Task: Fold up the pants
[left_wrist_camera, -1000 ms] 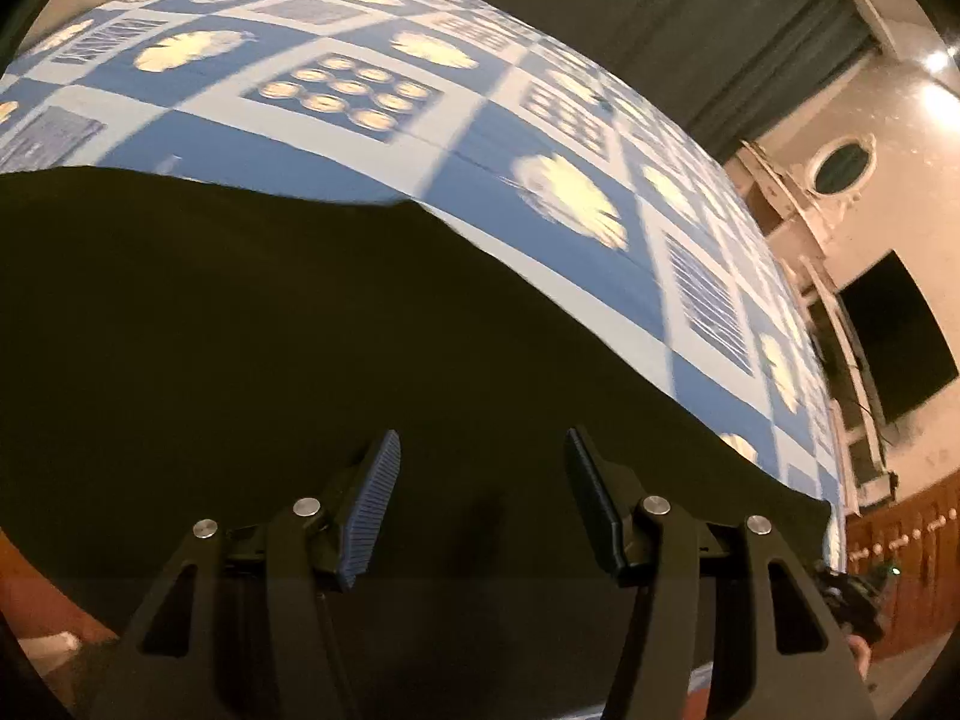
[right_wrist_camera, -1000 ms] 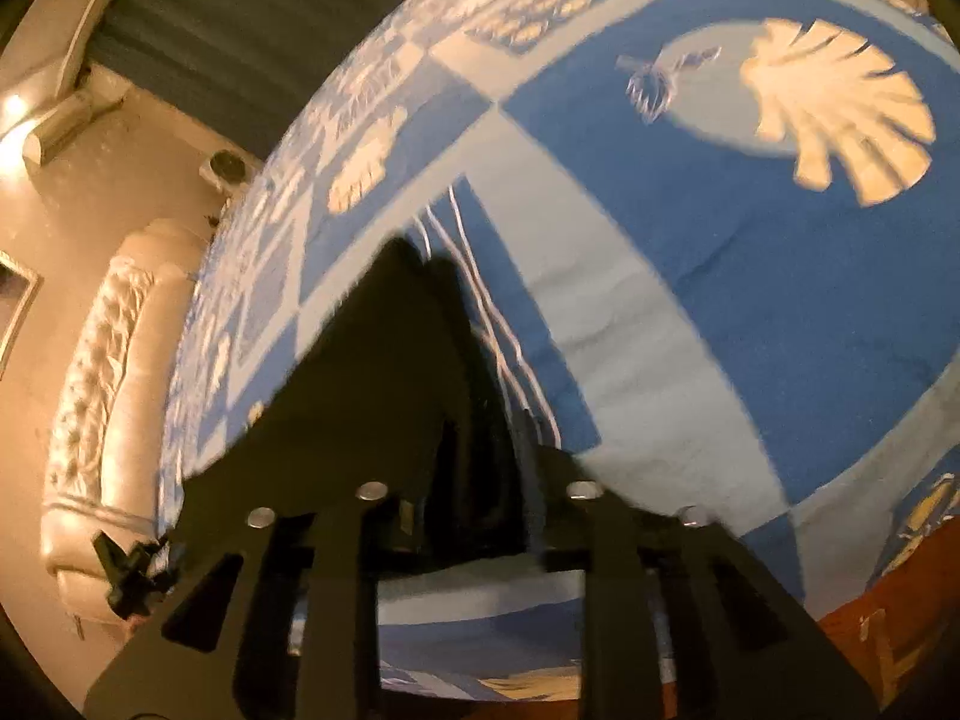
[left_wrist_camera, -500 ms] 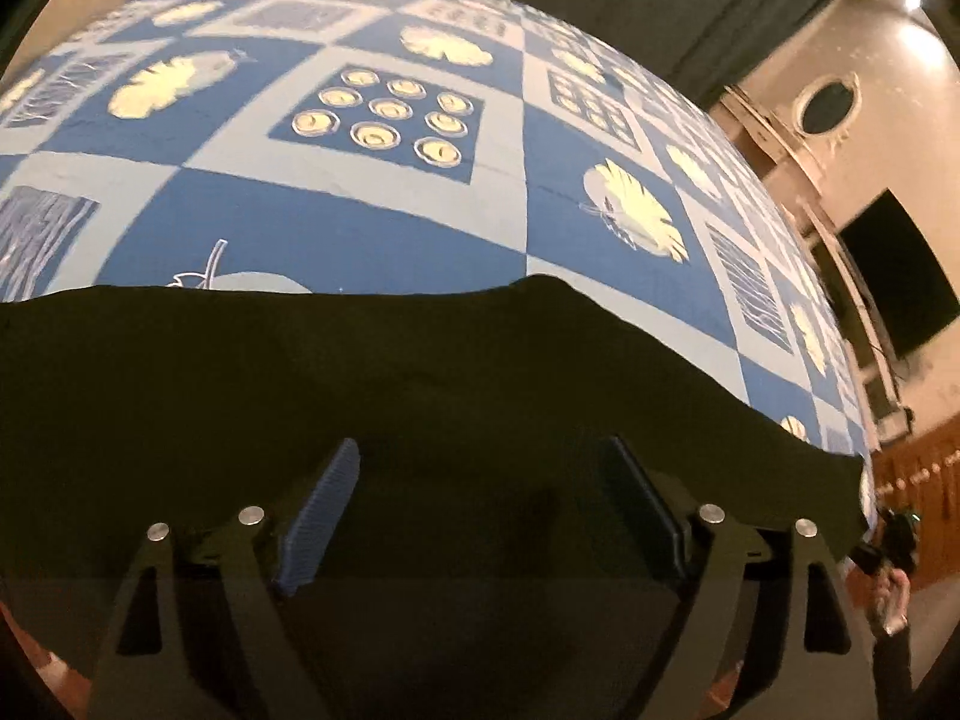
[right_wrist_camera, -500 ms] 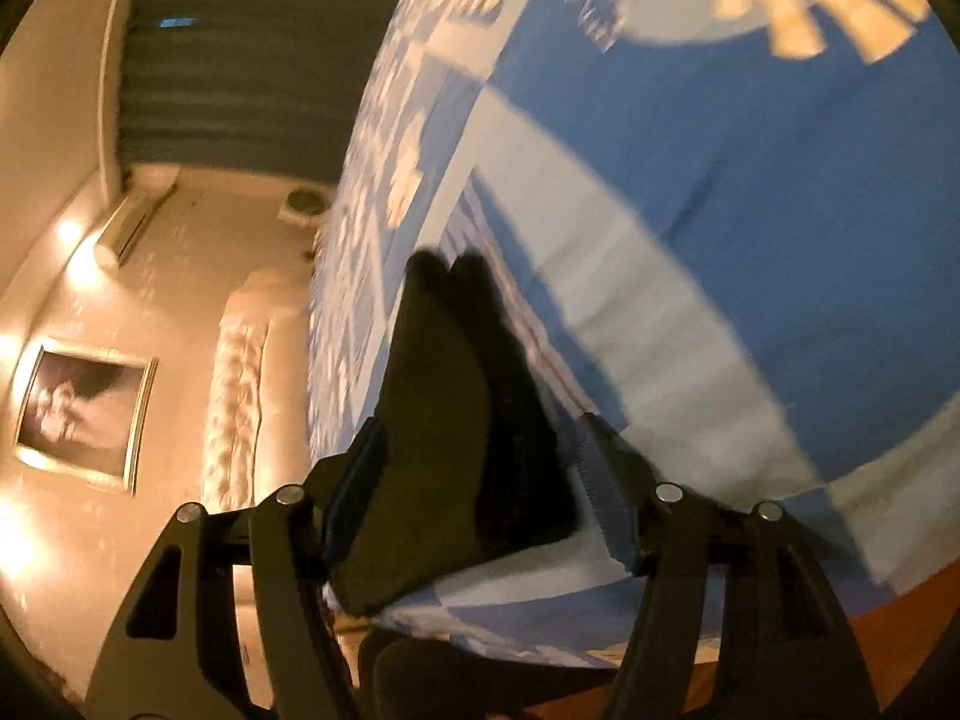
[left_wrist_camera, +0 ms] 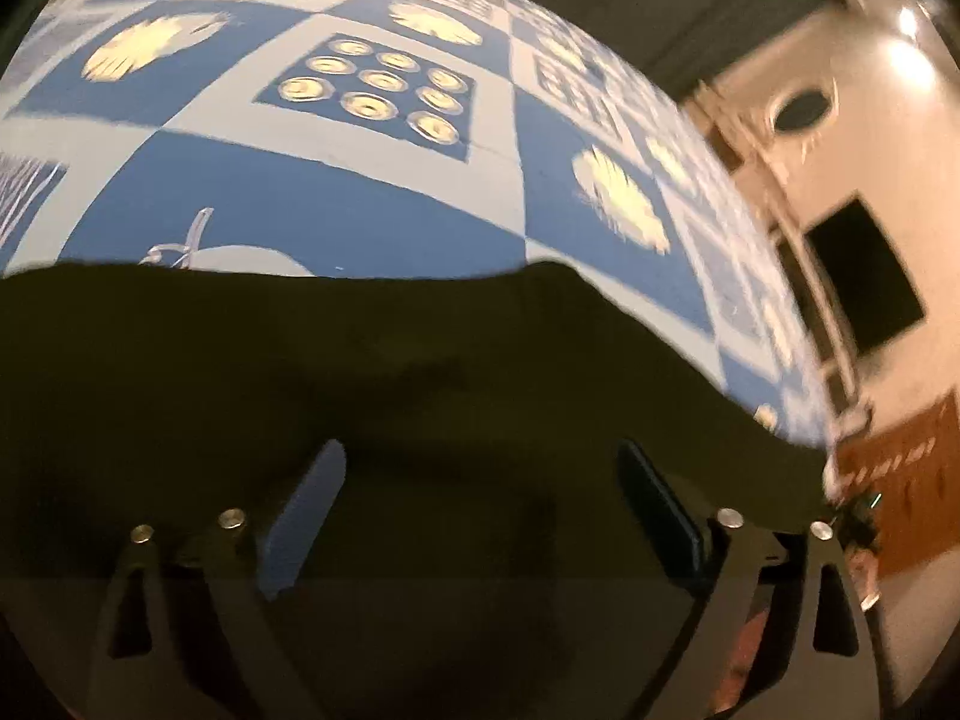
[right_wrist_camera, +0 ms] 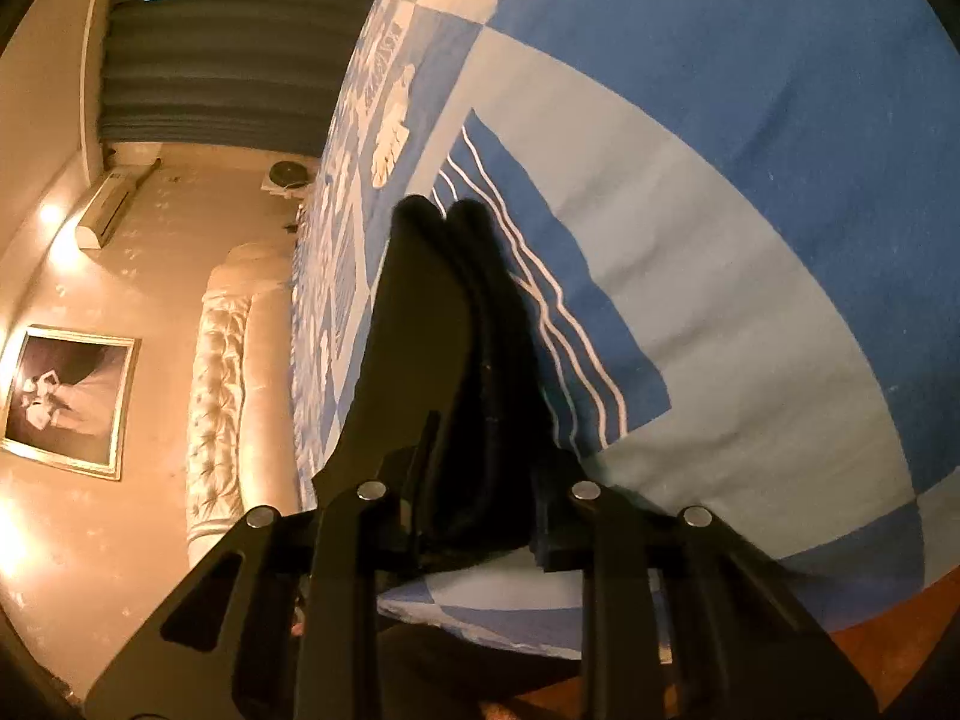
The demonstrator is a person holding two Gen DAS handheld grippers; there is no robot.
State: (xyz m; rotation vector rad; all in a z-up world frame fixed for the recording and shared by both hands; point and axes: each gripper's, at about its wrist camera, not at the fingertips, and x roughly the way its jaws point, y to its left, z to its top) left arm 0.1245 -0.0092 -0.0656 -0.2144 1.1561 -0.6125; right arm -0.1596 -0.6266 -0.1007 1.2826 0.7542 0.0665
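Note:
The dark pants [left_wrist_camera: 420, 408] lie spread on the blue and white patterned bedspread [left_wrist_camera: 336, 198], filling the lower half of the left wrist view. My left gripper [left_wrist_camera: 480, 510] is open wide just above the cloth, holding nothing. In the right wrist view the pants [right_wrist_camera: 432, 324] show as a folded dark stack seen edge-on. My right gripper [right_wrist_camera: 480, 504] is shut on the near edge of that stack, fingers pressing both sides.
The bedspread [right_wrist_camera: 750, 240] covers a large bed. A padded cream headboard [right_wrist_camera: 222, 384] stands to the left, with a framed picture [right_wrist_camera: 66, 396] on the wall. A dark curtain [right_wrist_camera: 222, 42] hangs at the back. A dark wall screen [left_wrist_camera: 864, 288] is at the right.
My right gripper opened half a second ago and has closed again on the edge of the folded pants. My left gripper has opened wider and drawn back over the cloth.

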